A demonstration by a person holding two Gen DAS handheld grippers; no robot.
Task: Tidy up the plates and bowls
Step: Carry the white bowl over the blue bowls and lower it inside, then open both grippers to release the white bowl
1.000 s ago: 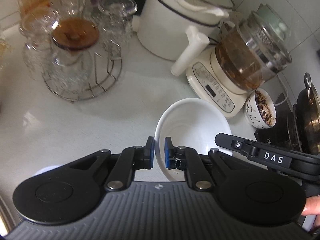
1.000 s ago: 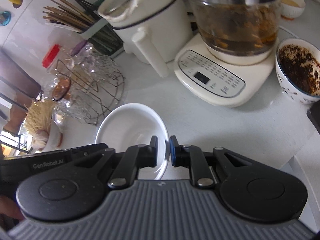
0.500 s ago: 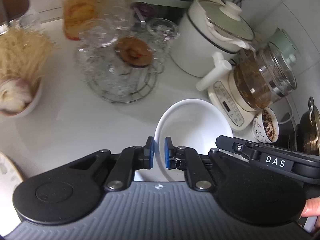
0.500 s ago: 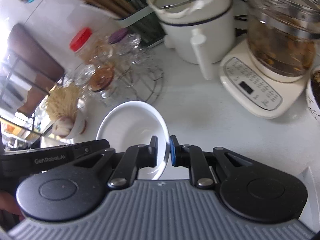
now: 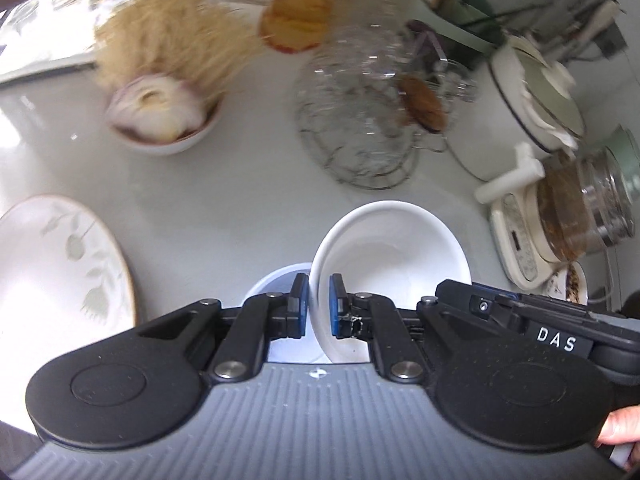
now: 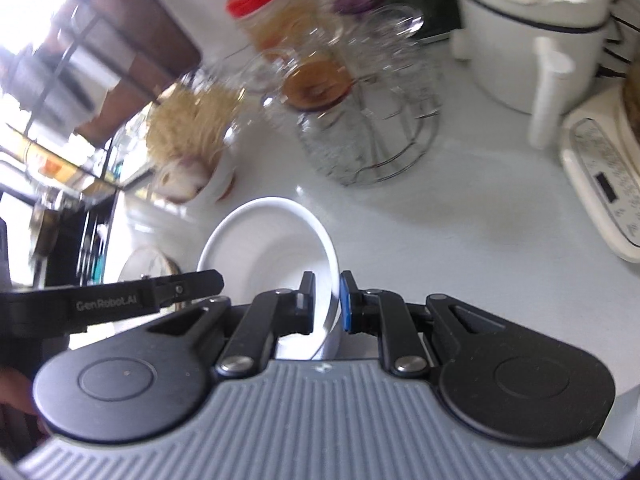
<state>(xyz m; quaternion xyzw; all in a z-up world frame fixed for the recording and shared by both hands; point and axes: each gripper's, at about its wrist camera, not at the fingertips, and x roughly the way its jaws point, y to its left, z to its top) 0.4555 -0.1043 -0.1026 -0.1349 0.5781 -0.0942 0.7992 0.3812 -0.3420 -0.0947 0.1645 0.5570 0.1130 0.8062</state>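
A white bowl [image 5: 390,248] is held above the white counter by both grippers. My left gripper [image 5: 319,312] is shut on its near left rim. My right gripper [image 6: 326,304] is shut on its near right rim, and the bowl also shows in the right wrist view [image 6: 268,252]. A second white bowl [image 5: 276,280] sits on the counter just below and left of the held one. A large plate with a leaf pattern [image 5: 52,272] lies on the counter at the left.
A bowl with garlic and dry noodles [image 5: 164,112] stands at the back left. A wire rack of glass cups [image 5: 360,120], a red-lidded jar [image 6: 264,12], a white pot [image 5: 536,96] and a glass kettle on a base [image 5: 576,216] stand at the back and right.
Both grippers have carried the white bowl to the left and back from the appliances. The leaf plate, the garlic bowl and a second white bowl have come into view.
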